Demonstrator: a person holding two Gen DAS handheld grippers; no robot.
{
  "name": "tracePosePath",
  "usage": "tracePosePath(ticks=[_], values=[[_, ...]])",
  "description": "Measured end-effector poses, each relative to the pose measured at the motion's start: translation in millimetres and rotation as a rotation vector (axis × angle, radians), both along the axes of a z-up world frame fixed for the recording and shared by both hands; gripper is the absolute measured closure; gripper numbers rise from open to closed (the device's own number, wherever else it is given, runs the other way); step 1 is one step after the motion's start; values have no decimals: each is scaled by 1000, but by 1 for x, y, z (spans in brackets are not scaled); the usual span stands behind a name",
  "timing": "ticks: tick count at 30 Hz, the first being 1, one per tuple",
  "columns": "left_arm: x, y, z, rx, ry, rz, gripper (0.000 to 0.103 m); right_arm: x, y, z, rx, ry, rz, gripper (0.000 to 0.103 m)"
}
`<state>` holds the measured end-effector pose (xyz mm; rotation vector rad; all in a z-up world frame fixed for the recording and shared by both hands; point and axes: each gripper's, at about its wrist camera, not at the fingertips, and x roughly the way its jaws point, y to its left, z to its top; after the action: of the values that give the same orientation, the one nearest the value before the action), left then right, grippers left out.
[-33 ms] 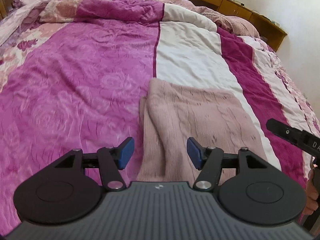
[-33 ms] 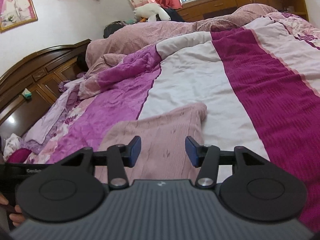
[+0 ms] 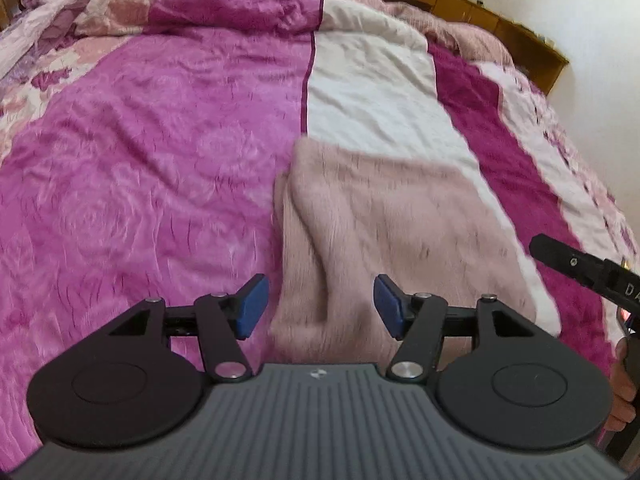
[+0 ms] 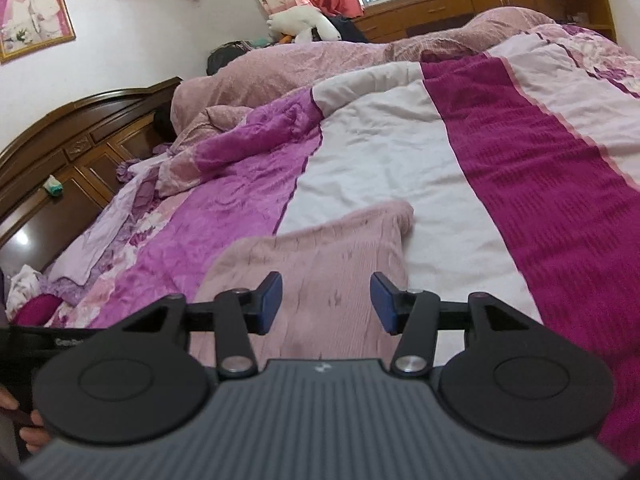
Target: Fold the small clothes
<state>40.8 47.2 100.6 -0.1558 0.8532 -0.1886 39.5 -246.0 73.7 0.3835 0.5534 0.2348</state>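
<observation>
A dusty-pink knitted garment (image 3: 400, 220) lies flat on the bed, folded, with a lengthwise crease along its left side. In the right wrist view the same garment (image 4: 320, 260) stretches away from me, its far corner on the white stripe. My left gripper (image 3: 320, 306) is open over the garment's near left edge, its blue pads apart and pressing on nothing. My right gripper (image 4: 326, 302) hangs over the near right part; its jaws are opening, and the cloth lies under them, not pinched. A black part of the right gripper's body (image 3: 580, 268) shows at the right edge.
The quilt (image 3: 140, 160) has magenta, white and dark-pink stripes and is rumpled toward the far end. A dark wooden headboard (image 4: 60, 184) stands at the left, wooden cabinets (image 4: 480, 4) by the window. A person's hand (image 3: 624, 392) shows at the right edge.
</observation>
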Motion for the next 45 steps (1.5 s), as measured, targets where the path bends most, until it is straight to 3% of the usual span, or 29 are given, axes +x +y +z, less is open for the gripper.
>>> tracePosePath(ticks=[3,7,9,13,16,21,25,27,35,45], values=[[-5,0,-17,4,25,14,37,-3,5,-18,51,75,-22,52],[-6,9,-30,-20,41,66,36,-13,17,-28,-7,70,-49,54],[-8,13,-34,-7,32,89,30,-16,20,-30,1,69,-48,54],[-16,10,-31,-1,28,113,30,-22,18,-26,15,54,-74,53],[-24,4,-24,28,19,114,29,-33,16,-21,22,51,-75,52],[-42,-6,-22,37,35,125,29,-53,23,-17,-70,34,-62,52],[-55,-17,-27,62,44,135,29,-60,28,-24,-157,49,-79,36],[-59,-24,-32,74,49,124,29,-59,29,-31,-181,66,-78,36],[-54,-44,-51,125,82,98,29,-51,31,-54,-185,182,-76,36],[-48,-52,-62,163,97,92,29,-48,29,-62,-168,218,-76,36]])
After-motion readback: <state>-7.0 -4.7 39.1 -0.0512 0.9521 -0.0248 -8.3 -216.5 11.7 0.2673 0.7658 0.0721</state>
